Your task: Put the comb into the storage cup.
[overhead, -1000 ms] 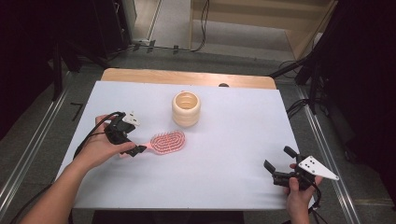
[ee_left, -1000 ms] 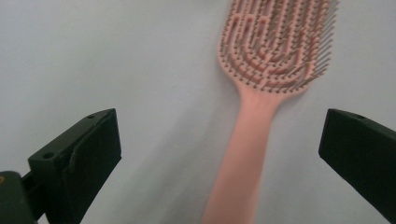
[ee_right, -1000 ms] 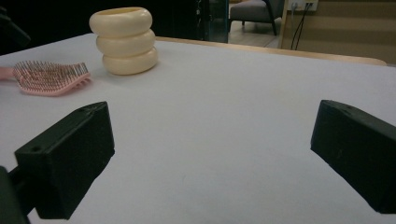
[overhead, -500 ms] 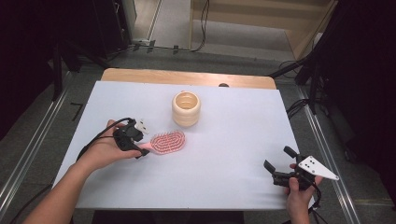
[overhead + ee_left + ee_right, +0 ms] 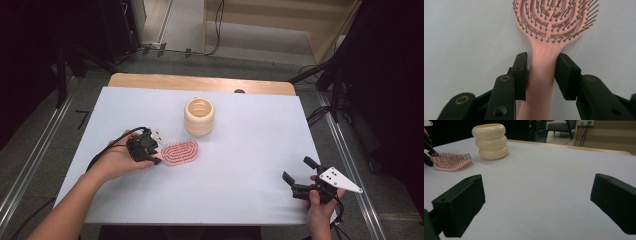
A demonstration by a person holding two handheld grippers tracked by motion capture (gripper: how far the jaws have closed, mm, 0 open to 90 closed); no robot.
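Note:
A pink hairbrush (image 5: 181,152) lies bristles up on the white table, left of centre. My left gripper (image 5: 155,159) is at its handle end. In the left gripper view both black pads (image 5: 520,75) press the sides of the pink handle (image 5: 541,82), so my left gripper (image 5: 541,65) is shut on it, and the bristled head (image 5: 551,20) lies beyond. A cream ribbed cup (image 5: 199,116) stands upright just behind the brush. My right gripper (image 5: 297,169) rests near the table's front right corner, open and holding nothing, and its own view shows my right gripper (image 5: 536,202) facing the cup (image 5: 490,141) and the brush (image 5: 451,161).
The white tabletop (image 5: 250,140) has a wooden strip (image 5: 200,82) along its far edge. Metal rails run along the floor on both sides, and cables lie beyond the table. A black cable trails from the left gripper over the person's hand.
My left gripper has moved right along the table to the brush handle and now has its jaws around it. The brush, the cup and my right gripper have stayed put.

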